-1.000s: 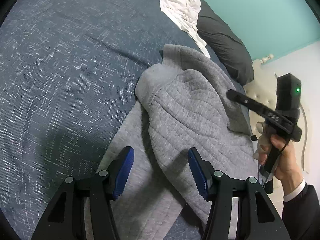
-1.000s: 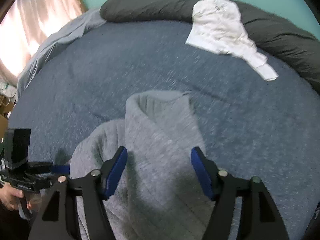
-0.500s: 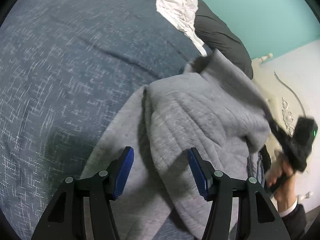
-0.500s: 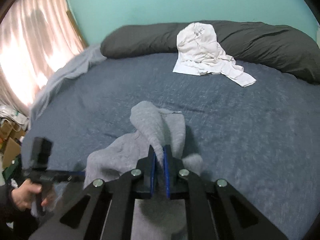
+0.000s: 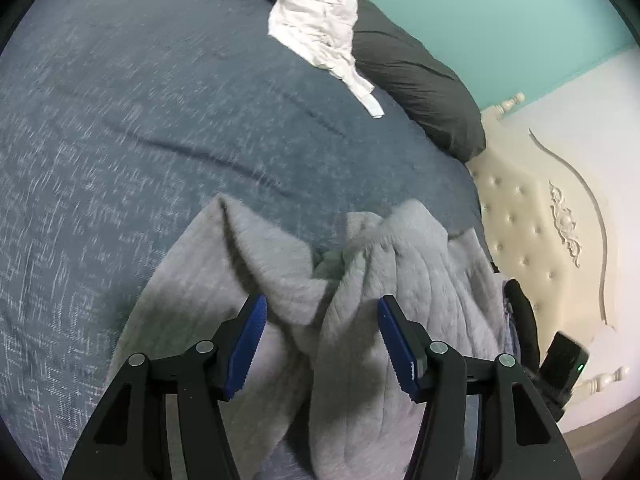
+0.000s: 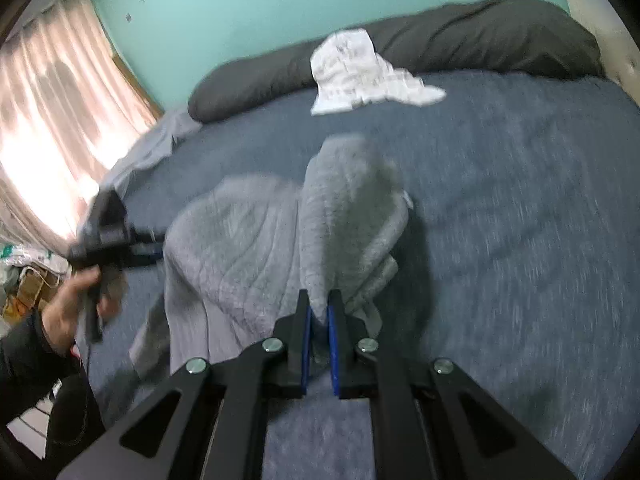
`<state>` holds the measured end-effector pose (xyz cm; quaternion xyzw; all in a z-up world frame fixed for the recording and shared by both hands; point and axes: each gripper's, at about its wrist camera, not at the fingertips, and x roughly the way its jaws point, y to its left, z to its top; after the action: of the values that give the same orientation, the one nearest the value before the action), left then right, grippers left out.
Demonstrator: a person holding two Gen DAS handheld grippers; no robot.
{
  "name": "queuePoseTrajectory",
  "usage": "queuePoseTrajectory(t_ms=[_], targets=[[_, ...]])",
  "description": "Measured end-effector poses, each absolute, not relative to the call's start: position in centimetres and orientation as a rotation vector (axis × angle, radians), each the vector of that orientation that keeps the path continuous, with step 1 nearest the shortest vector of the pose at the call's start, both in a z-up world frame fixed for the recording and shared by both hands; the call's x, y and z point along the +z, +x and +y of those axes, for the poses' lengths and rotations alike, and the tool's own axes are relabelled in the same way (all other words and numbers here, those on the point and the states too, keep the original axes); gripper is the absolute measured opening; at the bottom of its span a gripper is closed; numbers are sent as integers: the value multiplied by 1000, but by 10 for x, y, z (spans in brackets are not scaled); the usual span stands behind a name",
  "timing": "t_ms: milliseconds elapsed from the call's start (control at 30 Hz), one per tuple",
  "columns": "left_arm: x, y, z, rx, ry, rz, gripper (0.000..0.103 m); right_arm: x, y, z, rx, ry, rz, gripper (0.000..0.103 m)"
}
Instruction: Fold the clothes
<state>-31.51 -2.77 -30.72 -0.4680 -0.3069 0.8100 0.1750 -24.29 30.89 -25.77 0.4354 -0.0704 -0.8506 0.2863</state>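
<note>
Fabric decides this one, so read it from your left side across. Your left gripper [image 5: 320, 344] hangs with its jaws released, the blue pads [image 5: 245, 344] apart and pressing on nothing, and the grey quilted sweatshirt [image 5: 400, 304] lies directly below and ahead of them on the blue bedspread [image 5: 120, 120], bunched into two ridges with a dip between. That loose bulk runs away from your left jaws toward the white garment [image 5: 316, 20] and the dark bolster pillow [image 5: 420, 80] at the far edge. Moving right, the cloth climbs into a narrow raised fold that ends in your right gripper [image 6: 319, 320], whose jaws are clenched on that fold of the sweatshirt. So the garment's long axis seems to stretch from the slack heap under your left hand [image 6: 72, 300] up to the pinch on your right. Your left gripper looks nearer to the free cloth; it probably takes the matching edge next.
</note>
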Motion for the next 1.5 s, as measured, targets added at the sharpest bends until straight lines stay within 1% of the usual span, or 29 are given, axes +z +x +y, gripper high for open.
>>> queuePoseTrajectory(t_ms=[133,267,533,633,667,700,767,800,833,867,900,967,1067,1200,1233,1267,1300,1400,1433,1500], targets=[[-298,-321,-19,2286,-1302,-855,62,-275,-231,316,-2240,1213,-219,7],[-284,-328,-10,2279,-1261,-838,62,-285,-225,311,-2219,1239,-197,7],[-298,-344,4,2210,-1308,-869,62,-288,-228,310,-2208,1246,-218,7],[-296,-342,14,2199,-1291,-830,60,-286,-229,312,-2221,1251,-226,10],[-295,-341,16,2198,-1283,-810,52,-285,-229,312,-2222,1252,-229,11],[-294,-341,18,2196,-1277,-795,46,-285,-229,313,-2221,1256,-232,11],[-291,-339,22,2201,-1262,-760,31,-285,-230,313,-2219,1265,-234,11],[-288,-338,23,2214,-1255,-738,26,-285,-231,313,-2222,1270,-231,11],[-286,-337,25,2227,-1247,-716,19,-284,-232,313,-2223,1272,-234,12],[-283,-336,25,2239,-1238,-696,14,-283,-232,315,-2223,1271,-242,13],[-280,-334,25,2245,-1226,-683,13,-281,-233,317,-2227,1266,-249,14],[-277,-333,22,2256,-1211,-670,9,-276,-235,324,-2241,1251,-281,19],[-269,-330,17,2267,-1188,-656,8,-268,-241,335,-2276,1229,-317,25],[-258,-324,12,2279,-1156,-629,8,-258,-268,340,-2312,1209,-359,28],[-256,-323,11,2281,-1150,-622,8,-255,-278,338,-2307,1208,-378,34],[-254,-321,10,2282,-1147,-621,8,-253,-289,337,-2302,1207,-396,42],[-253,-320,9,2283,-1143,-621,8,-251,-300,336,-2302,1206,-411,45],[-253,-319,7,2276,-1137,-614,8,-248,-337,324,-2273,1233,-469,47],[-253,-318,7,2270,-1135,-614,8,-247,-350,320,-2260,1243,-490,52],[-253,-318,7,2263,-1129,-614,8,-246,-374,309,-2233,1264,-517,56]])
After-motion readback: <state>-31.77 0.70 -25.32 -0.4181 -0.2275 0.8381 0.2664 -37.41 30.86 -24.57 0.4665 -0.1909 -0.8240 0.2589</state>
